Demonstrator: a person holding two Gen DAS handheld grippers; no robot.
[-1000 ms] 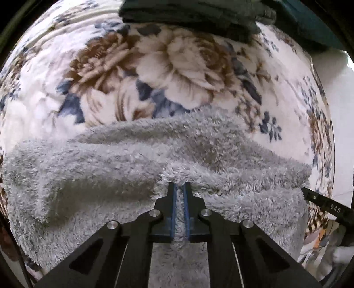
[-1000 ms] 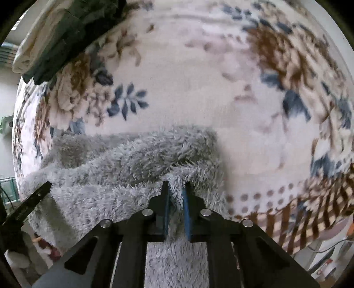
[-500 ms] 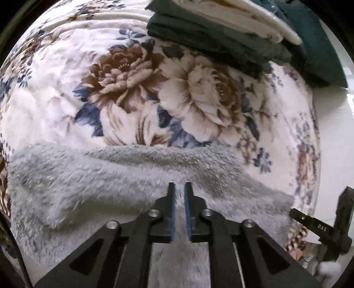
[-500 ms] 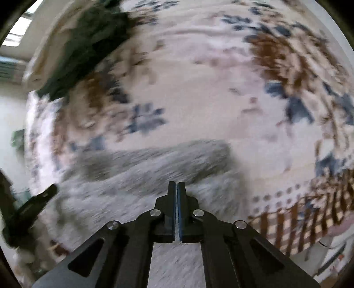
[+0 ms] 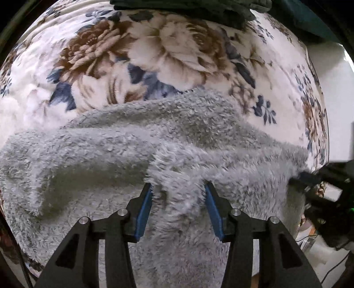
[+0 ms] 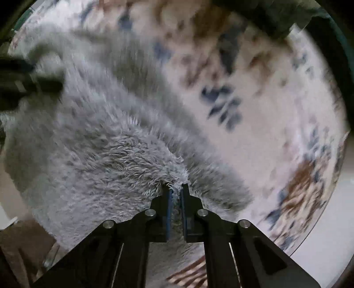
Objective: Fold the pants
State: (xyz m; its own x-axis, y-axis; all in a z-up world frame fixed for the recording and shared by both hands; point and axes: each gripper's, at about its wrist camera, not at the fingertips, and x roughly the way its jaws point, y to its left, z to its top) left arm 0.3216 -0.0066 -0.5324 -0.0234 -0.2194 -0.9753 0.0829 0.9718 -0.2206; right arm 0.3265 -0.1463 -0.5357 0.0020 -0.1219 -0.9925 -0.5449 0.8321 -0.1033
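Observation:
The grey fluffy pants (image 5: 137, 150) lie folded across the near part of a floral blanket (image 5: 154, 53). My left gripper (image 5: 178, 188) is open, its blue pads either side of a fold of the grey pile, with the fabric loose between them. My right gripper (image 6: 175, 190) is shut on an edge of the grey pants (image 6: 106, 137) and holds it over the blanket (image 6: 276, 124); this view is blurred by motion. The right gripper shows as a dark shape at the right edge of the left wrist view (image 5: 318, 183).
A stack of dark green folded clothes (image 5: 188, 8) lies at the far edge of the blanket, also in the right wrist view (image 6: 276, 15). The blanket's right edge drops to a pale floor (image 5: 327, 73).
My left gripper has opened and let go of the pants. My right gripper has swung with the fabric still pinched, and the view now turns across the blanket.

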